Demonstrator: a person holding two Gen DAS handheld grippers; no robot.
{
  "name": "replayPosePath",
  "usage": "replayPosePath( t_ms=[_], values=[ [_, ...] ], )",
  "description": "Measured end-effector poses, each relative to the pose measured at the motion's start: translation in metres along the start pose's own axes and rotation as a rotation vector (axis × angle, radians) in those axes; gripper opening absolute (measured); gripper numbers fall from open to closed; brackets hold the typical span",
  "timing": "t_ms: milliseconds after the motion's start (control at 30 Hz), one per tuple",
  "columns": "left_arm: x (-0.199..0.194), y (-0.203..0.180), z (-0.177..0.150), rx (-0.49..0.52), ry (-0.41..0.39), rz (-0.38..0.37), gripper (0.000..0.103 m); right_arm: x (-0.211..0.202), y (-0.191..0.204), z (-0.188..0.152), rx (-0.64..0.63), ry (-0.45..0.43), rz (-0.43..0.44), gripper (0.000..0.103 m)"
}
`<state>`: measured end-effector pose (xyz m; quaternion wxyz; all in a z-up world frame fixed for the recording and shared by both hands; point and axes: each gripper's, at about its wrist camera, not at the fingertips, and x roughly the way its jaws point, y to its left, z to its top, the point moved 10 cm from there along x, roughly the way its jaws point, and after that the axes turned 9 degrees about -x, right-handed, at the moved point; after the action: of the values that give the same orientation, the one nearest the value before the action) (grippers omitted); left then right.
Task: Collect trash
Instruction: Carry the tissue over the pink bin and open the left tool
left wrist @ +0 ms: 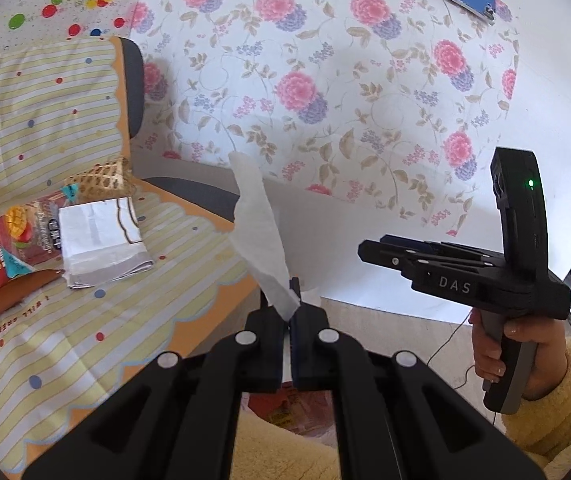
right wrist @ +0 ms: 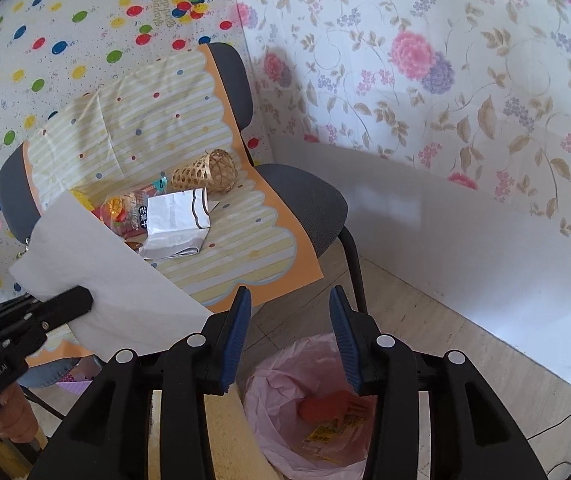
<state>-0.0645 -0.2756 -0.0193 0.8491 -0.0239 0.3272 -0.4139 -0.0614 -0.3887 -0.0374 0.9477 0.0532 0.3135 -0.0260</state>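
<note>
Left claw: jaws closed on a white tissue. I see the tissue pinched at its lower end, the rest standing up and away from the fingers, clear of the chair. From the right wrist view the same tissue shows as a broad white sheet with the left claw clamped on its lower edge, held in the air in front of the chair seat.

Right claw: jaws apart, nothing between the blue pads. In the left wrist view the right claw hangs to the right of the tissue, well apart from it, gripped by a hand in a yellow fleece sleeve.

Bin: pink liner, on the floor directly below the right claw. Inside I see something red-orange and a yellow printed wrapper.

Chair: grey seat and back, draped with a yellow striped cloth with an orange scalloped border. Still lying on the seat:
- woven basket, on its side, toward the backrest
- silver-white pouch, in front of the basket
- snack packet with fruit print, touching the pouch on its left, partly hidden by the tissue

Left wrist view shows the pouch and packet side by side too, with the basket behind them.
</note>
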Motion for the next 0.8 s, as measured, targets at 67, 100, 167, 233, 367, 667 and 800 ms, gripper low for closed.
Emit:
replayPosePath(
  t_ms=[67, 100, 167, 233, 367, 667, 800],
  values=[
    [0.01, -0.012, -0.004, 0.031, 0.017, -0.022, 0.0, -0.005, -0.007, 0.0, 0.002, -0.009, -0.019, 0.043],
    [0.017, -0.016, -0.007, 0.042, 0.029, -0.029, 0.0, -0.008, -0.011, 0.0, 0.004, -0.013, -0.029, 0.043],
    [0.032, -0.021, -0.015, 0.062, 0.057, -0.032, 0.0, -0.011, -0.018, -0.002, 0.01, -0.015, -0.041, 0.044],
    [0.048, -0.02, -0.024, 0.091, 0.077, -0.012, 0.0, -0.013, -0.024, -0.005, 0.018, -0.015, -0.048, 0.044],
    [0.075, -0.014, -0.045, 0.153, 0.112, 0.04, 0.0, -0.011, -0.034, -0.014, 0.026, -0.002, -0.065, 0.044],
    [0.107, 0.004, -0.07, 0.12, 0.192, 0.039, 0.011, -0.005, -0.038, -0.022, 0.043, 0.01, -0.053, 0.045],
    [0.106, 0.005, -0.07, 0.116, 0.176, 0.041, 0.034, -0.006, -0.036, -0.022, 0.045, 0.007, -0.054, 0.047]
  ],
)
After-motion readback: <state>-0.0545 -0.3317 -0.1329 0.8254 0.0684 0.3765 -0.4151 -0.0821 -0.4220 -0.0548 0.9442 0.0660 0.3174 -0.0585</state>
